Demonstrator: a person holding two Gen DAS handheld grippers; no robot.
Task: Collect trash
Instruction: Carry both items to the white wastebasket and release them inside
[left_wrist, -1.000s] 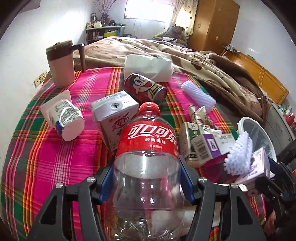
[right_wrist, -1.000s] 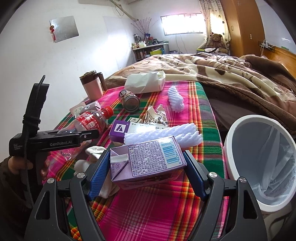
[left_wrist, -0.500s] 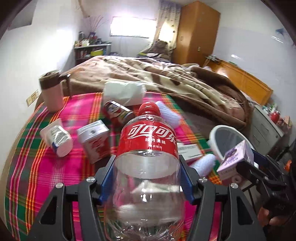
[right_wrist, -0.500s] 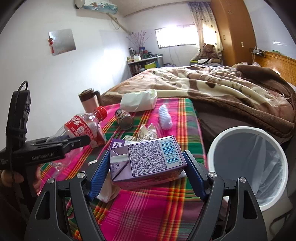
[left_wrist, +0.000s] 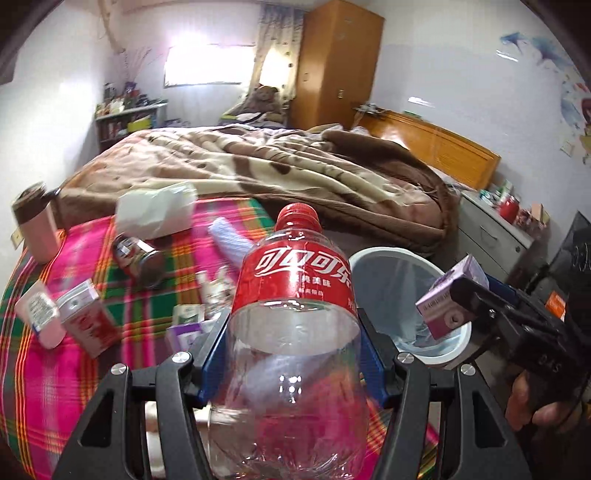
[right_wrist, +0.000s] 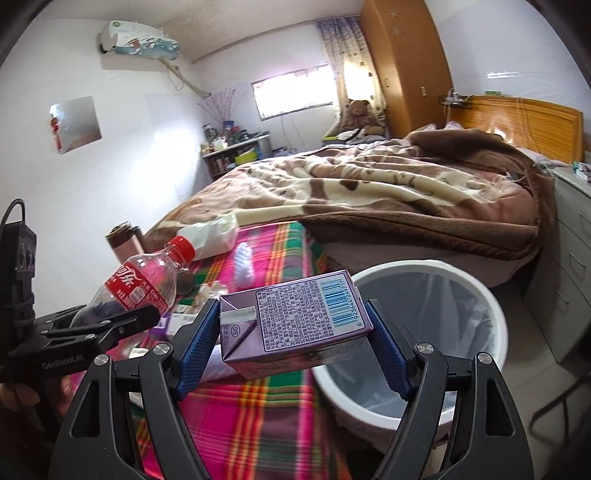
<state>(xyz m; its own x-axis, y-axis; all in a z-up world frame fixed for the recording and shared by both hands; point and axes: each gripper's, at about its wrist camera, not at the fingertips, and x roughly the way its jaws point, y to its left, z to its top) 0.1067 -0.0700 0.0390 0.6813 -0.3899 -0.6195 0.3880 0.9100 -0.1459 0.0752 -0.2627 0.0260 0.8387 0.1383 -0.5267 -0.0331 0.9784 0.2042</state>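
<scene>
My left gripper (left_wrist: 293, 354) is shut on an empty clear cola bottle (left_wrist: 295, 317) with a red label and cap, held up above the plaid table; it also shows in the right wrist view (right_wrist: 142, 284). My right gripper (right_wrist: 291, 343) is shut on a purple drink carton (right_wrist: 295, 321), held at the near rim of the white trash bin (right_wrist: 491, 317). In the left wrist view the carton (left_wrist: 448, 299) hangs over the bin (left_wrist: 391, 254).
On the plaid cloth (left_wrist: 66, 373) lie a red-and-white carton (left_wrist: 88, 317), a pink-white tube (left_wrist: 40, 314), a can (left_wrist: 138, 258), a white tissue pack (left_wrist: 155, 212), a foam net (left_wrist: 229, 240) and a pink mug (left_wrist: 35, 229). A bed (right_wrist: 388, 192) lies behind.
Both grippers have risen and swung right toward the bin with their loads. The purple carton now sits over the bin's rim.
</scene>
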